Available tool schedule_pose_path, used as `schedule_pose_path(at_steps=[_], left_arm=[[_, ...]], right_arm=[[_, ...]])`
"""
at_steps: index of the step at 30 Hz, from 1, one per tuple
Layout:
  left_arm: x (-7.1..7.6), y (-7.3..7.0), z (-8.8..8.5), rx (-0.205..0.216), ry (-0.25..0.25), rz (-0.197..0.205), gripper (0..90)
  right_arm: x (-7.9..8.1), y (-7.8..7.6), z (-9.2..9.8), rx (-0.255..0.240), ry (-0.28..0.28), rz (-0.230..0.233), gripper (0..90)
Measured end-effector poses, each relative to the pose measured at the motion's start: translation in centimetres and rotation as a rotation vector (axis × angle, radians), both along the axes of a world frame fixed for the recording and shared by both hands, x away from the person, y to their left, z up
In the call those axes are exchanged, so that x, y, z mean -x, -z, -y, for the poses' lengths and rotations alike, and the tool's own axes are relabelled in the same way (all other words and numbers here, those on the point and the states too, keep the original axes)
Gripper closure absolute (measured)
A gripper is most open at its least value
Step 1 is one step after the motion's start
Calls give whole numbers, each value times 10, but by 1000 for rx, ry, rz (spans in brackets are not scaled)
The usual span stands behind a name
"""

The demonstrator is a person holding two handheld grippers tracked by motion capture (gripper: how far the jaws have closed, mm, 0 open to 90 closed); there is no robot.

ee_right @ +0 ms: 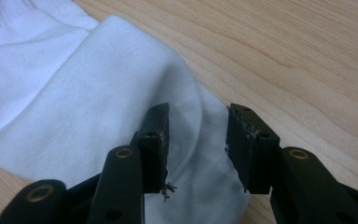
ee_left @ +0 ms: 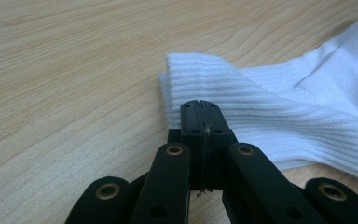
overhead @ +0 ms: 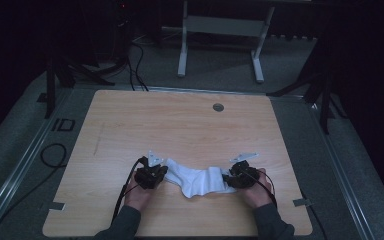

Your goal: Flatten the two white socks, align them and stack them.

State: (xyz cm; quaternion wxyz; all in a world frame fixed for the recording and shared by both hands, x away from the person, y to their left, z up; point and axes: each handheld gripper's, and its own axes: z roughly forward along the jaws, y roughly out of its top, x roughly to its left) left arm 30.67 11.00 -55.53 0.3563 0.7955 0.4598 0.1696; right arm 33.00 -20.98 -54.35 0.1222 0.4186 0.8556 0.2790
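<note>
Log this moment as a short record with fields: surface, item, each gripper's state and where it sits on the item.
surface: light wooden table
item: white ribbed cotton sock, lying crumpled on the table between the two grippers
left gripper: jaws shut together at the sock's ribbed cuff end
right gripper: jaws open, apart over the sock's smooth toe end
hands: one behind each gripper at the near edge

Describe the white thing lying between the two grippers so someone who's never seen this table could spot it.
On the wooden table, look at the near edge, between the person's two hands. There lies a white sock, crumpled. Its ribbed cuff is by the left gripper and its smooth toe end by the right gripper.
</note>
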Motion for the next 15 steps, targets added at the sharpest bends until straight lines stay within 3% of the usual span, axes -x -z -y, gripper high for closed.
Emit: schedule_pose_path(at_steps=[4,11,15], left_arm=[[0,0,0,0,0,0,897],[0,0,0,-2,0,-1,897],[0,0,0,-1,0,-1,897]], right_arm=[[-2,0,-1,-2,-7,-6,622],[0,-1,-8,6,-46,-6,818],[1,-5,-7,3,-51,6,879]])
